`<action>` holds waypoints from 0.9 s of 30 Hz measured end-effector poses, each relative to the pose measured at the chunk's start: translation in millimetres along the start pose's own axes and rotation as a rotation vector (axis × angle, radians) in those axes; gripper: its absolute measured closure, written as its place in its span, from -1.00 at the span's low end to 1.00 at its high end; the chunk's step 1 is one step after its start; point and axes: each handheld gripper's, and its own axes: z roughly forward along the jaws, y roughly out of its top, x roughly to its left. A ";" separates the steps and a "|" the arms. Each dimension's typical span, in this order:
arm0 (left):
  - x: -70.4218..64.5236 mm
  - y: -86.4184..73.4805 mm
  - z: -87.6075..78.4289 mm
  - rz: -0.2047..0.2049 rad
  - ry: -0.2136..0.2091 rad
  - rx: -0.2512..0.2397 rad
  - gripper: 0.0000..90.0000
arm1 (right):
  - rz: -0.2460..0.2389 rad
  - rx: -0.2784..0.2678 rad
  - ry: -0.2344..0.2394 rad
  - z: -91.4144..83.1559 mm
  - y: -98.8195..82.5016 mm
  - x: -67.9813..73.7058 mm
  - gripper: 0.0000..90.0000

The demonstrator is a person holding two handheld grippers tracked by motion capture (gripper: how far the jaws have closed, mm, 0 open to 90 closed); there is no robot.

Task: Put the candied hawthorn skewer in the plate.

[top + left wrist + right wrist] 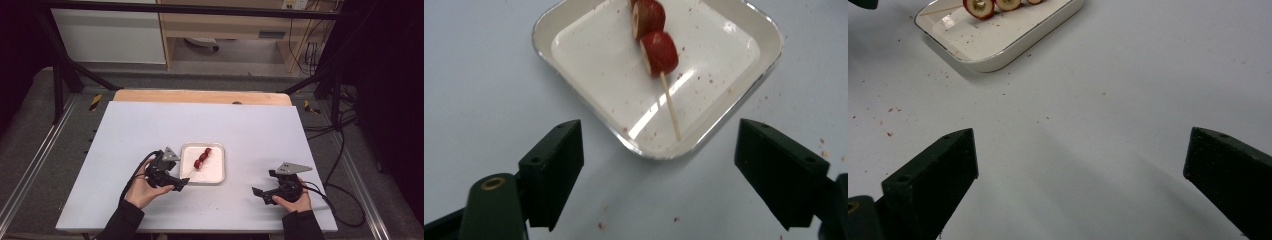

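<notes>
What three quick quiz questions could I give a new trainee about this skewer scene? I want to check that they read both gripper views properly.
1. True or false: the skewer lies in the white dish.
2. Which holds something between its jaws: A) left gripper, B) right gripper, C) neither?
3. Which end of the skewer points toward the left gripper: the bare stick or the red pieces?

Key
1. True.
2. C: both stand open over the table, nothing between the jaws.
3. The bare stick.
</notes>
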 end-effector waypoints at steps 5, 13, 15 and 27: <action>12.1 -26.4 -10.6 -0.025 0.024 -0.015 -0.81 | 0.003 0.003 0.000 0.3 0.0 0.1 -0.97; 32.1 -71.2 -28.2 -0.093 0.047 -0.082 -0.91 | -0.002 0.010 0.000 0.9 -0.6 0.0 -0.97; 36.3 -82.2 -29.7 -0.112 0.052 -0.106 -0.91 | 0.004 0.016 0.003 1.3 -0.9 0.7 -0.97; 46.8 -109.6 -36.3 -0.124 0.047 -0.149 -0.90 | -0.003 0.047 -0.002 4.9 -3.2 1.8 -0.98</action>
